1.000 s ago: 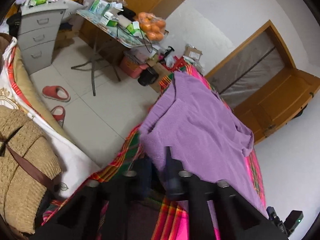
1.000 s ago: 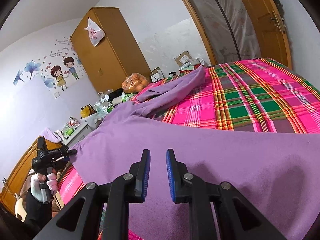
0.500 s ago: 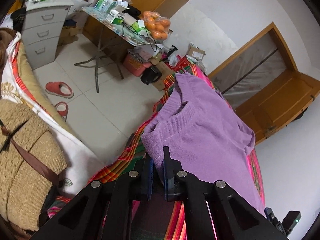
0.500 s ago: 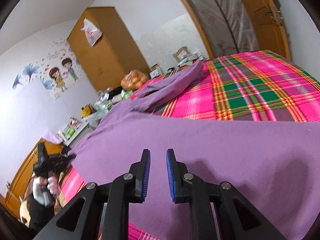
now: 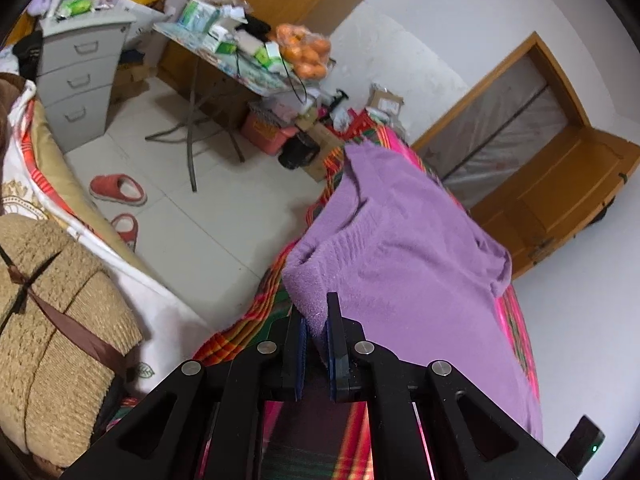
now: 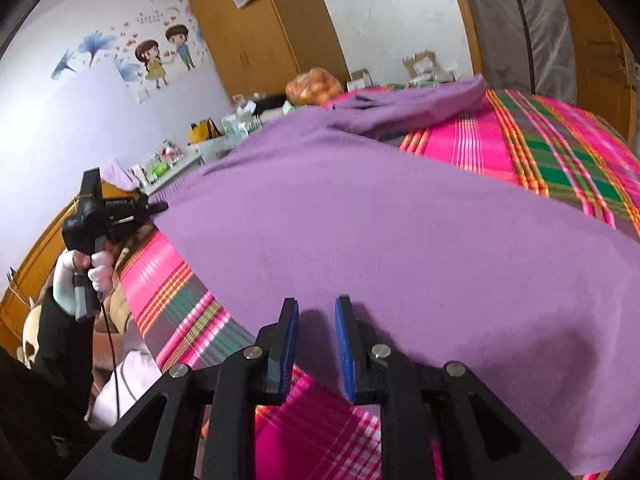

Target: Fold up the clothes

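A: Take the bed (image 6: 552, 148) as the fixed thing. Starting at its left side, where is the clothing?

B: The purple sweater (image 5: 400, 240) lies spread over the bed's plaid cover, and its thick hem corner overhangs the bed's left edge. The left gripper (image 5: 317, 334) is clamped on that corner, with the knit pinched between the blue pads. In the right wrist view the same left gripper (image 6: 158, 208) shows at the bed's left edge, held by a gloved hand (image 6: 86, 276), its tips at the sweater's corner.

A: And further right along the bed?

B: The right gripper (image 6: 317, 344) sits over the bed's near edge, at the sweater's near hem. Its jaws are opening; the hem lies just ahead of the fingertips, and I see no cloth pressed between the pads. One sleeve (image 6: 408, 108) stretches toward the far end of the bed.

A: What can't you make out?

B: The sweater's right part runs out of the right wrist picture, so its other sleeve is cut off. Whether the right fingertips touch the fabric is unclear. The bed's near left corner is hidden under the left gripper's body. Beyond the bed, the folding table (image 5: 240, 68) is cluttered with small boxes I cannot identify, beside a bag of oranges (image 5: 306, 50).
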